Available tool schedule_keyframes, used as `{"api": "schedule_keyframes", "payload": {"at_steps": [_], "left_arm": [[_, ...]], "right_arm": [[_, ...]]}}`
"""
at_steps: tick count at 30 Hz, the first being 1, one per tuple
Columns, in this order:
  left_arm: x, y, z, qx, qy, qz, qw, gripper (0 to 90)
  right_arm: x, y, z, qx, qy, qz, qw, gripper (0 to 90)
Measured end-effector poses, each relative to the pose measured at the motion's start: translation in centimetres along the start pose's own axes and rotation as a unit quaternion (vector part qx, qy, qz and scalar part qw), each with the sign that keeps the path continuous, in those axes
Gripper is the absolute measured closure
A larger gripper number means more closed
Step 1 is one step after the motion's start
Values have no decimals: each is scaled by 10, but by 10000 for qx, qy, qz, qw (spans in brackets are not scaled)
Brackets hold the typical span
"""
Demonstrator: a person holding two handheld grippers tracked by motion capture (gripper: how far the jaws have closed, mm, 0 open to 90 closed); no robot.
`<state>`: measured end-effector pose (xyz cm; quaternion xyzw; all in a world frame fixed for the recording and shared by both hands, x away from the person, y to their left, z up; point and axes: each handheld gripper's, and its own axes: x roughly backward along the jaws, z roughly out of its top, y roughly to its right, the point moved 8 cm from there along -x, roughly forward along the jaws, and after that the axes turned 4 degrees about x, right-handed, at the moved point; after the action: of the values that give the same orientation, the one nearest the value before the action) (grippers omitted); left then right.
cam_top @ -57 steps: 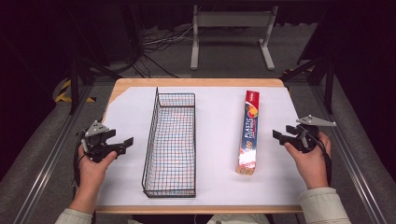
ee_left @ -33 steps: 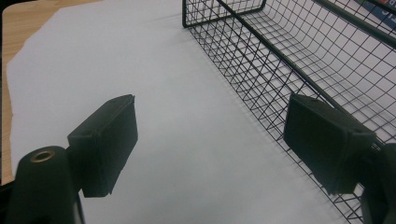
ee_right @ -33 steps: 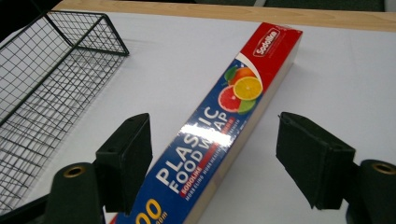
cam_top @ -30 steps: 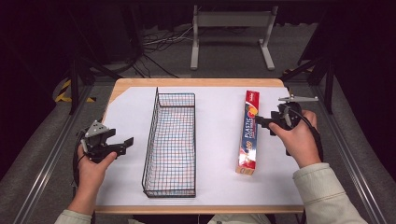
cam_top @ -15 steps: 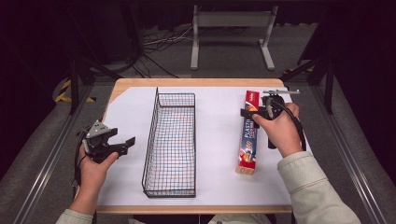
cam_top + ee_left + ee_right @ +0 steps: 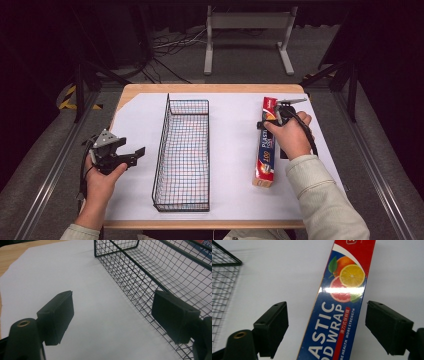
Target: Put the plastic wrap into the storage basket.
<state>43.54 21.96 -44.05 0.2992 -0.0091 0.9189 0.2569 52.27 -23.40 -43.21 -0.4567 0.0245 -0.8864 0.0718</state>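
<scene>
I read "ASTIC", "D WRAP" and "MORE HEALTH MORE STRENGTH" on the plastic wrap box (image 6: pixel 338 315). Its Chinese characters I cannot make out.

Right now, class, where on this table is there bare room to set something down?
Bare paper lies between the left tool and the wire basket, and between the basket and the plastic wrap box. It is crowded where the right tool straddles the box.

On the table (image 6: pixel 220 92) before you, the wire basket (image 6: pixel 182 155) lies left of the plastic wrap box (image 6: pixel 266 145), well apart, both running lengthwise away from you.
</scene>
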Motion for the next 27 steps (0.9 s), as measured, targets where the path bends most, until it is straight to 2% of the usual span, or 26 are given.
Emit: {"api": "schedule_keyframes", "payload": {"at_steps": [6, 9, 17, 20, 24, 27], "left_arm": [[0, 0, -1, 21, 2, -10, 10000, 189], [-2, -1, -1, 37, -2, -19, 10000, 189], [-2, 0, 0, 2, 13, -41, 10000, 188], [-2, 0, 0, 17, 2, -68, 10000, 189], [-2, -1, 0, 30, 23, -77, 10000, 189], [-1, -1, 0, 27, 32, -67, 10000, 189]], "right_arm": [[-15, 3, -3, -55, -209, -123, 9997, 185], [-24, 4, -5, 19, -316, -193, 9993, 160], [-36, 3, -14, -132, -722, -333, 9967, 172], [-38, 3, -14, -109, -853, -423, 9954, 212], [-42, 3, -17, 66, -1118, -475, 9926, 235], [-44, 1, -18, -34, -1266, -540, 9905, 249]]}}
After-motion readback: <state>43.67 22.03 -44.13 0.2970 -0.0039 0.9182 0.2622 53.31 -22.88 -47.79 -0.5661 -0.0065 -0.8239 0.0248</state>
